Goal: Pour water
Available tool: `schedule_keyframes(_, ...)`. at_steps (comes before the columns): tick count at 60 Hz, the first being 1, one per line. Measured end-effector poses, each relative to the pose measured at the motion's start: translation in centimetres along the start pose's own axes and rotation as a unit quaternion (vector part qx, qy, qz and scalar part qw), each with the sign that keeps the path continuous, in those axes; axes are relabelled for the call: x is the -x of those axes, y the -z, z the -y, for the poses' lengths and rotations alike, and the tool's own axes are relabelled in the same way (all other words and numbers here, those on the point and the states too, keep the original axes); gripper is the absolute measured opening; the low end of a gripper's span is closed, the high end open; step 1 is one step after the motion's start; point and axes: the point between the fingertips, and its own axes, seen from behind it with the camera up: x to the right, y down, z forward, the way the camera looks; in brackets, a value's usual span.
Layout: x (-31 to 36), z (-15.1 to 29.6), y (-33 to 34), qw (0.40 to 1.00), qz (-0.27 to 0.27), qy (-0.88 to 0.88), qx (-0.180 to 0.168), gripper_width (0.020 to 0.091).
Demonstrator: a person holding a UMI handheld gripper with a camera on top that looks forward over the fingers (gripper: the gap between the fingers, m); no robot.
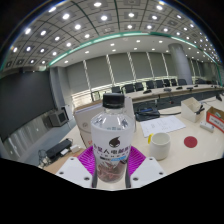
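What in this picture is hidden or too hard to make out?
- Bottle, gripper view: its base is hidden behind the hand-held gripper; the label print is too small to read.
- Cup, gripper view: its inside cannot be seen from this angle.
- Papers on the table: text too small.

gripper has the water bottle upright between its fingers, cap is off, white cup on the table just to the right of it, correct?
Not quite: the gripper view shows the black cap on the water bottle. The rest holds: the gripper grips it upright, white cup on the table right of it.
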Motion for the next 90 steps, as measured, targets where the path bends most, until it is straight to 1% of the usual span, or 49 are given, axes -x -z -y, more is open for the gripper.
schedule_keyframes(3, 1.8, 1.6, -1.1, 0.997, 0.025, -0.072, -0.004, 0.0376)
schedule_keyframes(7, 2.5, 3.6, -3.0, 0.980, 0.063, -0.187, -0.008, 0.0375)
schedule_keyframes(11, 3.4, 5.1, -4.6, 0.947, 0.096, -0.308, -0.006, 0.0377)
schedule_keyframes(15, 2.5, 6.4, -6.7, 0.899, 0.127, -0.420, -0.008, 0.0376)
schedule_keyframes(20, 0.8, 7.3, -8.3, 0.835, 0.140, -0.532, -0.009, 0.0375)
schedule_keyframes(27, -2.0, 7.2, -9.7, 0.751, 0.152, -0.643, -0.006, 0.0374)
schedule_keyframes(33, -3.4, 5.9, -11.4, 0.686, 0.152, -0.712, 0.001, 0.0376)
schedule_keyframes(37, -4.5, 5.5, -11.1, 0.659, 0.148, -0.737, 0.004, 0.0376)
schedule_keyframes(38, -4.6, 5.2, -12.2, 0.656, 0.146, -0.741, 0.004, 0.0374)
schedule_keyframes(44, -5.3, 5.0, -11.4, 0.643, 0.145, -0.752, 0.009, 0.0375)
schedule_keyframes(51, -4.5, 5.0, -11.8, 0.661, 0.147, -0.736, 0.019, 0.0377)
schedule_keyframes(54, -4.2, 5.3, -11.5, 0.681, 0.148, -0.717, 0.023, 0.0376)
schedule_keyframes(59, -3.8, 6.3, -11.1, 0.733, 0.152, -0.662, 0.022, 0.0376)
schedule_keyframes(60, -3.9, 7.5, -9.2, 0.744, 0.154, -0.650, 0.023, 0.0377)
schedule_keyframes(61, -3.9, 7.7, -9.7, 0.757, 0.155, -0.634, 0.021, 0.0376)
schedule_keyframes(68, -5.4, 11.0, -9.0, 0.849, 0.152, -0.507, -0.004, 0.0376)
schedule_keyframes(69, -5.7, 12.1, -7.8, 0.860, 0.152, -0.487, -0.009, 0.0377)
schedule_keyframes(74, -8.4, 14.9, -7.5, 0.920, 0.130, -0.368, -0.039, 0.0376)
schedule_keyframes(76, -9.8, 16.2, -6.2, 0.940, 0.120, -0.317, -0.050, 0.0377)
schedule_keyframes(81, -13.9, 18.1, -6.2, 0.974, 0.079, -0.199, -0.071, 0.0378)
schedule_keyframes(85, -18.4, 18.5, -5.6, 0.990, 0.034, -0.115, -0.078, 0.0376)
schedule_keyframes(90, -25.2, 16.9, -6.8, 0.997, -0.038, -0.017, -0.065, 0.0377)
